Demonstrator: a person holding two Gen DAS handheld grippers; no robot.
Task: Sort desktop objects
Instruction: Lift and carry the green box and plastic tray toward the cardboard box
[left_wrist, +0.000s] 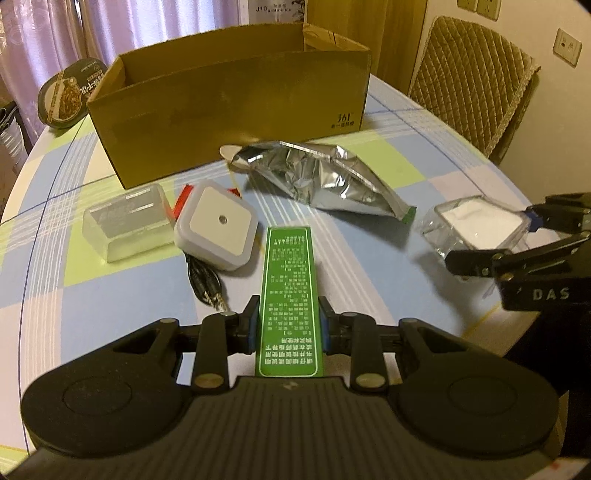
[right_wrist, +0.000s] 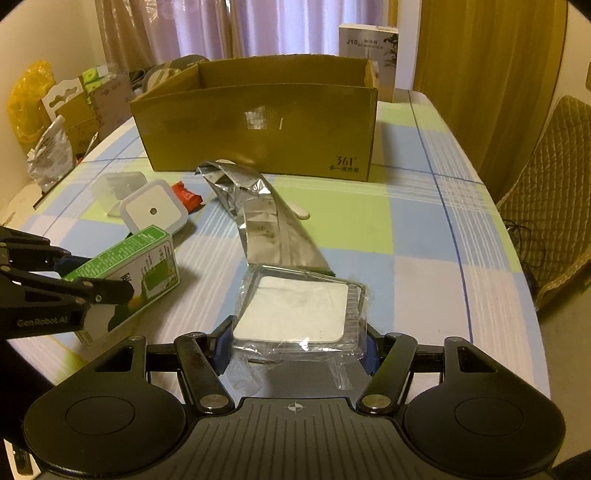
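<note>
Green printed cardboard box sat pinched in the left gripper. Right gripper squeezed a crinkly clear plastic case.

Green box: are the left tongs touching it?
Touching. The left wrist view shows the left tongs closed on both sides of the green box.

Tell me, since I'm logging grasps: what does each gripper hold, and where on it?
Left gripper pinches the green box across its long sides at the near end. Right gripper clamps the clear plastic case by its two side edges.
</note>
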